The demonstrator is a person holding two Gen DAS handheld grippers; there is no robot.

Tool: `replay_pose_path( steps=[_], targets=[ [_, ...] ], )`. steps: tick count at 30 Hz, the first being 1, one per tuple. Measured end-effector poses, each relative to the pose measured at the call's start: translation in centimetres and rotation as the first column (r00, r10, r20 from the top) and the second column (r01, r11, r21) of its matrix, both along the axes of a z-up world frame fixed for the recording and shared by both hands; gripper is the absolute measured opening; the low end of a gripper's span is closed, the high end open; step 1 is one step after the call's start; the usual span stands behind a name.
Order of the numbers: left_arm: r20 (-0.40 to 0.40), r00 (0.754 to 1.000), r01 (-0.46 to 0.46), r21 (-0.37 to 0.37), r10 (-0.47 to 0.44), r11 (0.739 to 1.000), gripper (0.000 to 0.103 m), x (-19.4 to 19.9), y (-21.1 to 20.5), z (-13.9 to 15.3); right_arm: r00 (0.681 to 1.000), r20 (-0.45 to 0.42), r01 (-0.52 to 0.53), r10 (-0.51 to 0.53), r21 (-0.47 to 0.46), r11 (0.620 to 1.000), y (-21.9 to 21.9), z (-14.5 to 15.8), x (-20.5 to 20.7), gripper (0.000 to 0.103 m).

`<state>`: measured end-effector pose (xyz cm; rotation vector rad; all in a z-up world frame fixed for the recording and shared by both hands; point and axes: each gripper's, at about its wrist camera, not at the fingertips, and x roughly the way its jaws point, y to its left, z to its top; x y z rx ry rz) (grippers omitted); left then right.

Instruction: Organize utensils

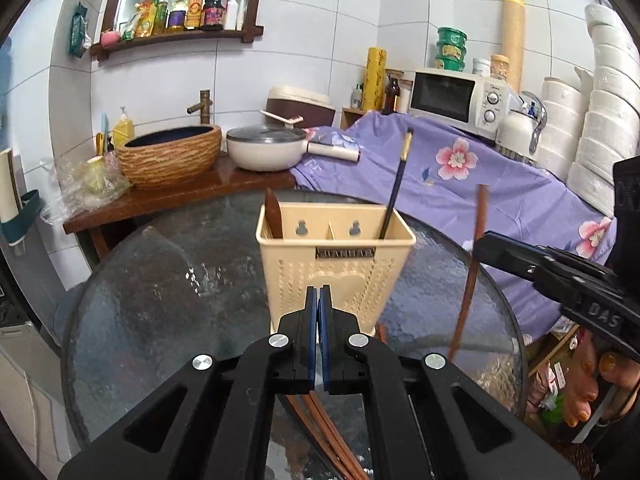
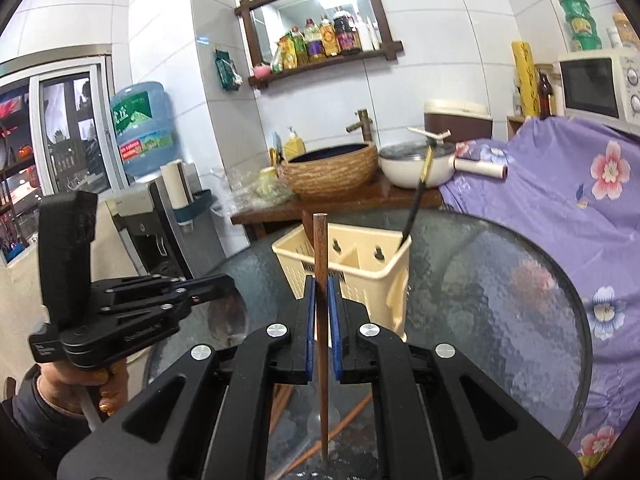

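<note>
Pinching an upright chopstick (image 2: 321, 320), right fingers (image 2: 335, 336) near holder (image 2: 352, 276) rim; left fingers (image 1: 312, 336) pressed together.

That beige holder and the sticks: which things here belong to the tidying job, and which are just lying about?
Belonging to the job:
- beige utensil holder
- brown chopstick held by right gripper
- loose chopsticks on glass table
- dark chopstick already in holder

Just lying about:
- white pan
- microwave
- basket sink
</note>
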<state>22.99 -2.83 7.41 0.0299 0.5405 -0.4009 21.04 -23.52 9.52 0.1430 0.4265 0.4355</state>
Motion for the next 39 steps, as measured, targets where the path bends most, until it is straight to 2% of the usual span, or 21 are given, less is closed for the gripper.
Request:
replay_pose_path(
  steps=[8, 16, 23, 27, 31, 37, 39],
  targets=[
    [0.047, 0.999, -0.027, 0.005, 0.027, 1.000, 0.001, 1.0, 0.1, 3.0, 0.999, 0.042, -0.010, 0.010, 0.001, 1.000, 0.2, 3.1, 0.1, 0.007],
    [0.109, 0.991, -0.077, -0.005, 0.077, 0.997, 0.002, 3.0, 0.7, 7.9, 0.997, 0.081, -0.018, 0.018, 0.006, 1.000, 0.5, 8.3, 1.4, 0.007],
    [0.191, 0.961, -0.203, -0.006, 0.200, 0.979, 0.001, 6.6, 1.0, 12.5, 0.989, 0.147, 0.013, -0.013, 0.003, 1.000, 0.4, 14.2, 3.0, 0.007],
    [0.239, 0.934, -0.278, 0.015, 0.267, 0.960, 0.001, 8.8, 0.3, 13.4, 0.980, 0.190, 0.059, -0.058, -0.003, 0.998, 0.5, 16.7, 4.7, 0.007],
    [0.260, 0.916, -0.328, 0.044, 0.307, 0.944, 0.001, 10.7, -1.0, 11.4, 0.977, 0.191, 0.098, -0.095, -0.004, 0.995, 0.6, 15.9, 6.8, 0.007],
    [0.281, 0.909, -0.343, 0.088, 0.307, 0.935, 0.001, 11.1, -2.3, 7.3, 0.981, 0.152, 0.124, -0.118, -0.032, 0.992, 0.7, 11.3, 8.8, 0.007],
    [0.273, 0.915, -0.332, 0.094, 0.296, 0.938, 0.001, 10.9, -2.5, 6.4, 0.984, 0.131, 0.125, -0.118, -0.050, 0.991, 0.8, 9.5, 9.3, 0.007]
  ],
)
